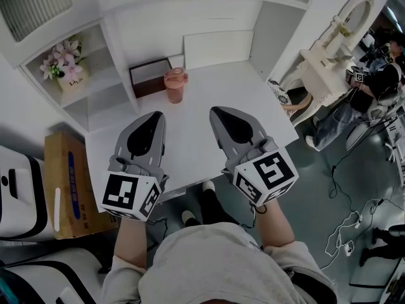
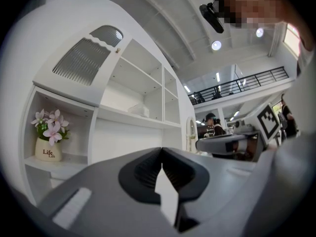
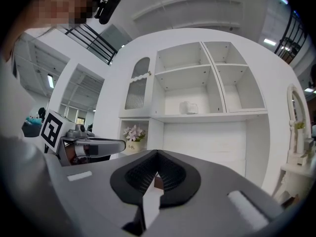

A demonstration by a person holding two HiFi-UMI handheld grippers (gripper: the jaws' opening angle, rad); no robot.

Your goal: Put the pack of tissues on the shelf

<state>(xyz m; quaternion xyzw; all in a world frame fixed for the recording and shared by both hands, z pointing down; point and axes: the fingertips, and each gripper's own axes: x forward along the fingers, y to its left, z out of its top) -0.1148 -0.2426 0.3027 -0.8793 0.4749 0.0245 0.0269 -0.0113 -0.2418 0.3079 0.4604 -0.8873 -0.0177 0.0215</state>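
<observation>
Both grippers hung over the near half of the white desk (image 1: pixel 209 100), side by side and apart, their tips pointed toward its back edge. The left gripper (image 1: pixel 155 115) had its jaws pressed together at the tips with nothing between them, only a pale wedge of desk showing through the gap behind the pads. The right gripper (image 1: pixel 217 112) was likewise pressed shut and empty, with a sliver of brown showing through the same gap. On the desk's back-left part stood a brown box (image 1: pixel 150 76) against the rear, and a pink cup (image 1: pixel 175 85) stood on the desk too, a little nearer its middle, close to the box; whether the two touched could not be told. What looked like the pack of tissues (image 3: pixel 188 107), small, white and soft, lay on the shelf (image 3: pixel 207 116) that ran above the desk's back, inside the open compartment over the desk's left-middle part, well apart from both grippers. In a cubby to the left of the desk sat a white pot of pink flowers (image 1: pixel 63 61). A cardboard box (image 1: pixel 66 182) stood on the floor at the desk's left side. Off the desk's right side stood a white vanity with an oval mirror (image 1: pixel 351 11), and beyond it a seated person (image 1: pixel 380 75).
</observation>
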